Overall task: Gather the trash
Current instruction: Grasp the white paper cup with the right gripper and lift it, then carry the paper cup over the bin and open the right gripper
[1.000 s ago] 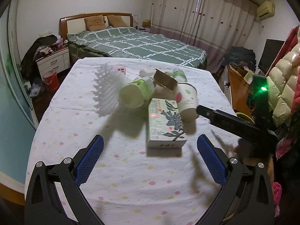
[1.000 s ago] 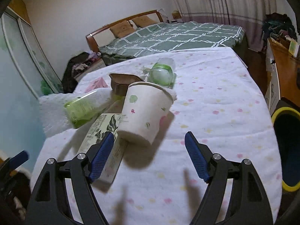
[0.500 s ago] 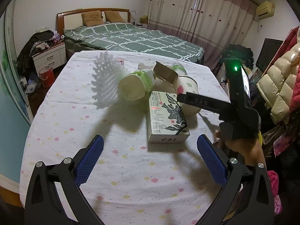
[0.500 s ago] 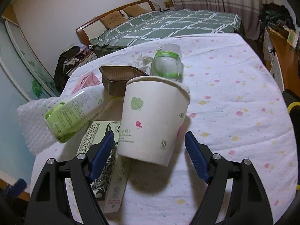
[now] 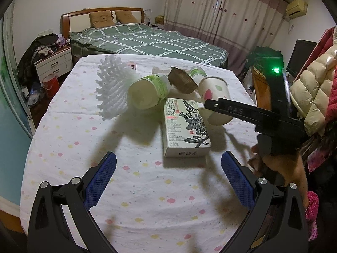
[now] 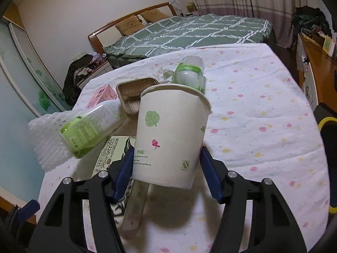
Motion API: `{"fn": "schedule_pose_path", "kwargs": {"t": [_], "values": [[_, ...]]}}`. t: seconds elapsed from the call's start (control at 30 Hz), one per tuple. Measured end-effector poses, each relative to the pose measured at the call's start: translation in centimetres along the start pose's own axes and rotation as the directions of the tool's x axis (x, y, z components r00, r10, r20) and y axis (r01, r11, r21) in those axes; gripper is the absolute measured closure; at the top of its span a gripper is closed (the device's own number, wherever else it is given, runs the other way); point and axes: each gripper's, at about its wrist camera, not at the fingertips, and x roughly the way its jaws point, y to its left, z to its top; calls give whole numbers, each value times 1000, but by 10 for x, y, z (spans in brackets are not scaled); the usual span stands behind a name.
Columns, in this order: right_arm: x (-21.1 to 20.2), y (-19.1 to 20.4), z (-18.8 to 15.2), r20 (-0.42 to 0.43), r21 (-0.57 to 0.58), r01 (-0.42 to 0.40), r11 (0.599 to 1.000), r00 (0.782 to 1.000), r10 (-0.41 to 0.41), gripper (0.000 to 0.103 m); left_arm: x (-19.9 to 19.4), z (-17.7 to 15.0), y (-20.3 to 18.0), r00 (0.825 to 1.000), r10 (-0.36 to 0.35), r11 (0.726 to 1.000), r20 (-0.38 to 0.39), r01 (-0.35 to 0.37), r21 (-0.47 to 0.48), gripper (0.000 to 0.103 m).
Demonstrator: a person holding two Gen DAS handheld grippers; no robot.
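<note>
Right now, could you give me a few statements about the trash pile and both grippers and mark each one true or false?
1. The right gripper has its blue pads on either side of the paper cup. True.
2. The left gripper is closed on the tea box. False: it is open, with nothing between its pads, short of the box.
3. The green-labelled bottle lies tipped against the white foam netting. True.
4. The brown tray sits on the bed. False: it is on the table, in the pile.
</note>
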Motion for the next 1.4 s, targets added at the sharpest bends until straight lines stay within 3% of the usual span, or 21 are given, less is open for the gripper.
{"fn": "schedule_pose_path", "kwargs": {"t": [0.2,0.4,0.7,0.93,1.4], "values": [[-35,-25,-11,48,17,23,1000,999,-24,44,4,0,-5,1000,-5,1000,-9,5,14,5],[-72,-77,-19,95,87,99,991,990,-107,44,8,-1,-10,1000,-8,1000,-16,8,22,5],[-118,-179,-29,110,200,290,936,943,-315,43,17,0,-22,999,-4,999,-34,6,33,5],[-116,-242,-38,58,246,397,884,905,-422,43,26,3,-36,999,0,998,-49,3,55,5],[-83,-285,-47,-24,278,433,858,896,-444,41,42,7,-56,997,20,996,-79,-12,91,5]]}}
